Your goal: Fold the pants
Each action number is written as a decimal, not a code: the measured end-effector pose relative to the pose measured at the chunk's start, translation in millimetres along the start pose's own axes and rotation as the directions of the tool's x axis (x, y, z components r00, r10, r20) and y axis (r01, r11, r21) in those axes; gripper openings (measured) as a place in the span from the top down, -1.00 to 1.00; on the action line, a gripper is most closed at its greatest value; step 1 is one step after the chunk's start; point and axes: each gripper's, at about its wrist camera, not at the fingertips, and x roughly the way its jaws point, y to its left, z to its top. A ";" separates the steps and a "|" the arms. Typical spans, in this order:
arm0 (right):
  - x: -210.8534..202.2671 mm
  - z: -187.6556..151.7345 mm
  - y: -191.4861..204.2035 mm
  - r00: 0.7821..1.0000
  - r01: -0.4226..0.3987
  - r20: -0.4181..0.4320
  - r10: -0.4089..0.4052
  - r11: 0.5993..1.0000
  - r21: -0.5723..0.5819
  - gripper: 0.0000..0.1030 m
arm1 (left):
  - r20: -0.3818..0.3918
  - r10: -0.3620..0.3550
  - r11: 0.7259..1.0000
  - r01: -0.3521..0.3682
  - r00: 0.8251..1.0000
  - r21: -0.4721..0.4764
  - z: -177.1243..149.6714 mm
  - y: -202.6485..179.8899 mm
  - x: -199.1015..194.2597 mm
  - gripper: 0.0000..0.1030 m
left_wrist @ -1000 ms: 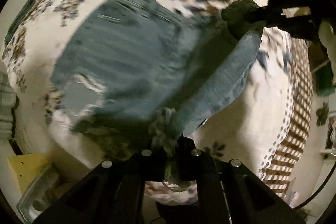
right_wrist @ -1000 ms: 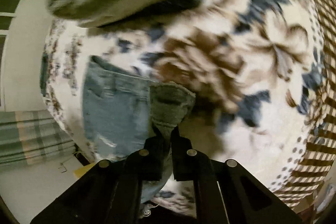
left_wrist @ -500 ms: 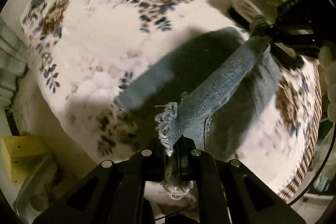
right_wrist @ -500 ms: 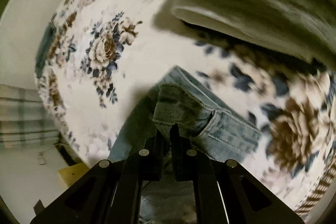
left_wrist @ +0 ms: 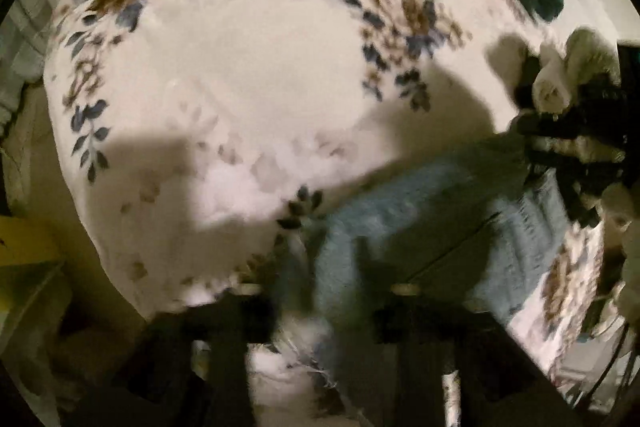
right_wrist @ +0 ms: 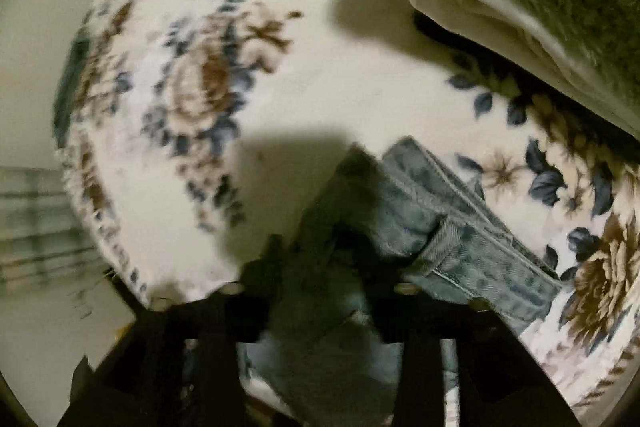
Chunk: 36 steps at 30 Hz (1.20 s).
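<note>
A cream floral plush blanket (left_wrist: 248, 75) covers the bed. On it lie the soft, floppy blue denim pants (left_wrist: 432, 227), folded over; left tool (left_wrist: 320, 291) and right tool (right_wrist: 320, 291) both stand released. Best gripped at the thick waistband (right_wrist: 472, 227).

The jeans (left_wrist: 420, 227) lie on the blanket (left_wrist: 248, 67), near its front edge. In the left wrist view they sit at lower right, with the right gripper (left_wrist: 560, 143) at their far right end. In the right wrist view the waistband (right_wrist: 480, 239) runs rightward from the centre, and a folded cloth (right_wrist: 520, 7) lies behind it at upper right.
</note>
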 end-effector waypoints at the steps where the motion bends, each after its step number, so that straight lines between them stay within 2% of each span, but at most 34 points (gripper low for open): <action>1: -7.7 -4.7 -1.5 1.000 -0.006 0.010 0.006 1.000 -0.012 -0.42 | 0.015 -0.014 1.000 0.015 1.000 -0.014 -0.5 1.5 -6.6 -0.67; 2: -17.2 -11.7 -5.7 0.999 -0.029 0.014 0.030 0.999 -0.026 -0.57 | 0.035 -0.030 0.999 0.031 0.999 -0.025 -0.6 2.6 -13.6 -0.86; 3: -22.0 -16.0 -8.1 0.999 -0.049 0.012 0.049 0.998 -0.032 -0.76 | 0.062 -0.042 0.998 0.045 0.997 -0.038 -1.8 3.1 -22.0 -0.86; 5: -36.3 -30.9 -20.1 0.998 -0.069 0.004 0.070 0.996 -0.048 -0.82 | 0.104 -0.041 0.997 0.048 0.994 -0.067 -7.0 4.0 -37.5 -0.86; 7: -46.2 -43.5 -32.9 0.998 -0.068 -0.005 0.068 0.996 -0.058 -0.84 | 0.110 -0.058 0.990 0.072 0.992 -0.123 -20.7 6.7 -47.4 -0.86; 11: -58.4 -77.1 -81.4 0.997 -0.060 -0.044 0.058 0.997 -0.050 -0.90 | 0.028 -0.112 0.955 0.115 0.993 -0.273 -75.2 3.6 -41.2 -0.85; 14: -53.7 -96.7 -120.0 0.996 -0.056 -0.065 0.053 0.997 -0.058 -0.91 | -0.051 -0.178 0.909 0.145 0.983 -0.390 -122.6 -9.1 -22.9 -0.85; 17: -42.8 -106.1 -154.4 0.990 -0.126 -0.075 0.122 0.990 -0.055 -0.90 | -0.087 -0.272 0.831 0.188 0.958 -0.523 -163.1 -30.3 -0.6 -0.85; 21: -22.6 -104.8 -179.1 0.977 -0.201 -0.087 0.195 0.977 -0.071 -0.90 | -0.031 -0.324 0.715 0.223 0.945 -0.662 -186.8 -49.9 29.6 -0.85; 25: 3.5 -94.0 -188.9 0.960 -0.274 -0.079 0.269 0.959 -0.066 -0.90 | 0.070 -0.300 0.580 0.240 0.951 -0.778 -190.2 -42.7 53.8 -0.85; 28: 23.1 -80.8 -194.0 0.942 -0.334 -0.047 0.332 0.942 -0.029 -0.90 | 0.145 -0.257 0.469 0.255 0.955 -0.846 -186.1 -26.4 64.1 -0.85; 31: 33.6 -69.4 -196.9 0.923 -0.386 0.004 0.386 0.923 -0.004 -0.90 | 0.192 -0.231 0.373 0.269 0.954 -0.888 -183.3 -18.2 68.4 -0.85; 33: 35.2 -62.8 -195.6 0.909 -0.415 0.037 0.414 0.910 0.003 -0.87 | 0.213 -0.208 0.333 0.274 0.955 -0.902 -178.1 -16.8 67.9 -0.85; 35: 36.4 -57.3 -194.0 0.899 -0.436 0.067 0.434 0.900 0.018 -0.55 | 0.233 -0.181 0.313 0.280 0.956 -0.907 -172.0 -15.8 64.6 -0.84; 36: 37.1 -53.8 -192.2 0.901 -0.430 0.075 0.428 0.902 0.020 -0.41 | 0.240 -0.160 0.305 0.279 0.958 -0.911 -166.7 -15.6 62.4 -0.81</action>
